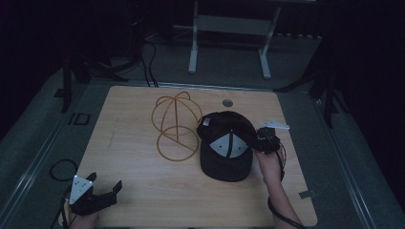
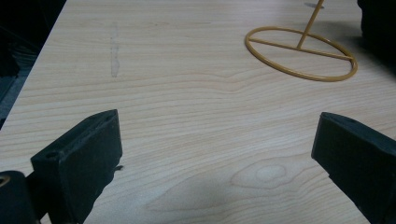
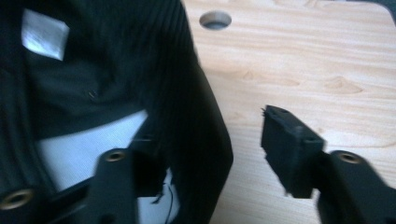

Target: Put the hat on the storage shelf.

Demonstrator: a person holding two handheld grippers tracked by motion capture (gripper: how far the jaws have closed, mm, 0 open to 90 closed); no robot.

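Observation:
A black cap [image 1: 222,167] lies upside down on the wooden table [image 1: 143,191], its pale lining and a white label [image 3: 44,33] facing up. Beside it on the left stands a gold wire hat stand [image 1: 176,124]. My right gripper [image 1: 255,140] is at the cap's right side. In the right gripper view, my right gripper [image 3: 210,140] has one jaw inside the cap and the other outside over bare wood, straddling the cap's side wall [image 3: 205,116]. A gap separates the outer jaw from the wall. My left gripper [image 1: 104,181] rests open near the front left corner.
The stand's round base [image 2: 301,53] lies ahead of my left gripper [image 2: 219,126], with bare wood between. A cable hole [image 1: 228,102] sits near the table's far edge. A white desk frame [image 1: 229,43] and cables stand on the floor beyond.

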